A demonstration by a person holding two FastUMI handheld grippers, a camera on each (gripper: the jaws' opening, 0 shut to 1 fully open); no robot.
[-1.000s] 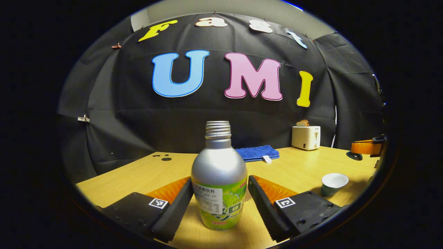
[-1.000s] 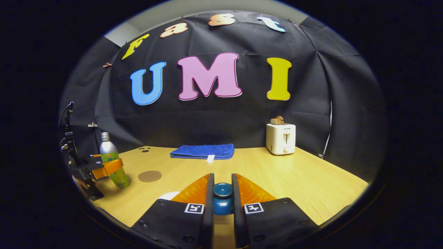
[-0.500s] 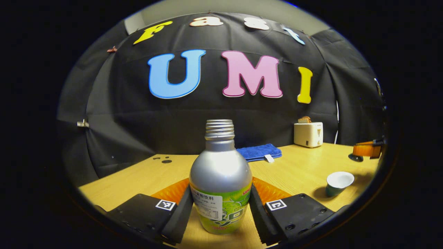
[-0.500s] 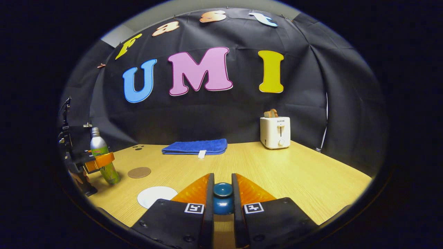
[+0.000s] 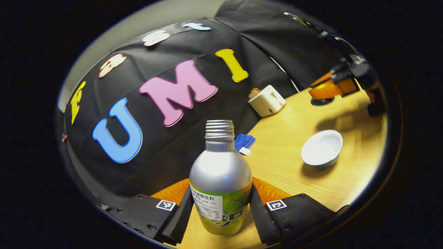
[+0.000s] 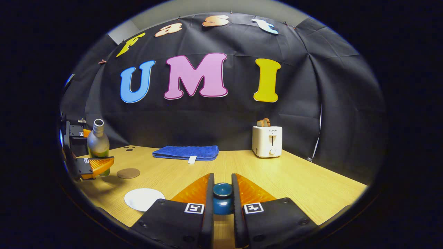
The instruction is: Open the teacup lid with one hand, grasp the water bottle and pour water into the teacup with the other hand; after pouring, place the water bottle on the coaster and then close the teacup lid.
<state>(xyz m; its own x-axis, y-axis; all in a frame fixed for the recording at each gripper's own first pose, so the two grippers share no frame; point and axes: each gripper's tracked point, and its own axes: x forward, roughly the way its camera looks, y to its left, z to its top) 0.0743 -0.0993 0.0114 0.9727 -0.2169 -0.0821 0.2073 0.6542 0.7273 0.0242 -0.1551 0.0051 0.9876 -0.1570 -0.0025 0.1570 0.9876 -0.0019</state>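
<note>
The left gripper (image 5: 220,211) pinches a bottle (image 5: 220,180) between both fingers at its printed lower half; the smooth metal shoulder and threaded, capless neck rise above the fingertips. Ahead and to the right of those fingers sits the open cup (image 5: 322,148), round with a pale glazed inside, on the wood-grain table (image 5: 287,145). The right gripper (image 6: 222,200) has its fingers narrowed onto the rounded glossy knob of the lid (image 6: 222,197). Left of them lie the cup's white rim and a flat round coaster (image 6: 128,173).
</note>
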